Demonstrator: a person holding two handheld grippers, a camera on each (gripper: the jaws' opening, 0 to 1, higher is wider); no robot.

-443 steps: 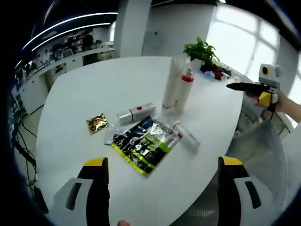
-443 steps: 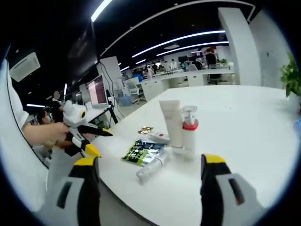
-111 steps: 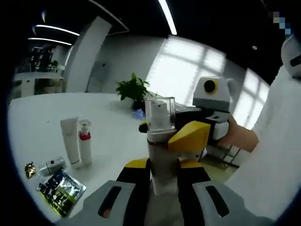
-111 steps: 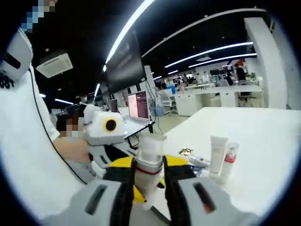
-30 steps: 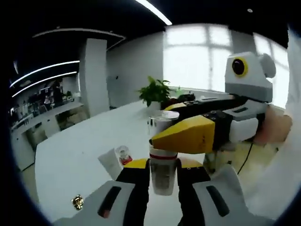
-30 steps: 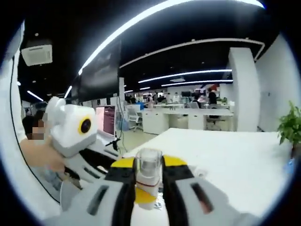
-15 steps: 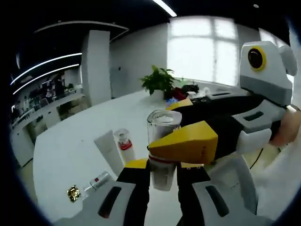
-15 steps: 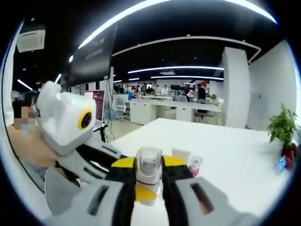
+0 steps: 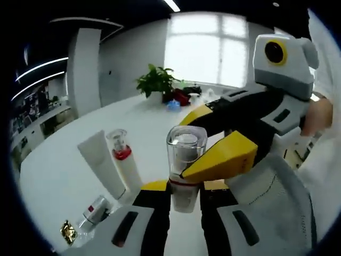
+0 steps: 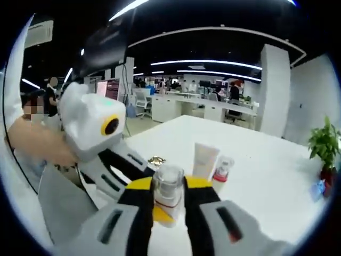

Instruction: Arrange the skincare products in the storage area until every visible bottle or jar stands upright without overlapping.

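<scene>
A pump bottle with a clear cap and red collar is held in the air above the white table. My left gripper is shut on its lower body. My right gripper reaches in from the right, its yellow-tipped jaws closed on the cap end. In the right gripper view the same bottle stands between my right gripper's shut jaws. On the table a white tube and a red-collared pump bottle stand upright together. A small red-labelled bottle lies flat.
A gold sachet lies by the lying bottle, near the table edge. A potted plant and small items stand at the table's far side. A person's hand holds the left gripper. Office desks fill the background.
Both views have swung while the bottle stays gripped by both grippers. The standing tube and pump bottle now look closer, and the lying bottle and sachet sit lower in the left gripper view.
</scene>
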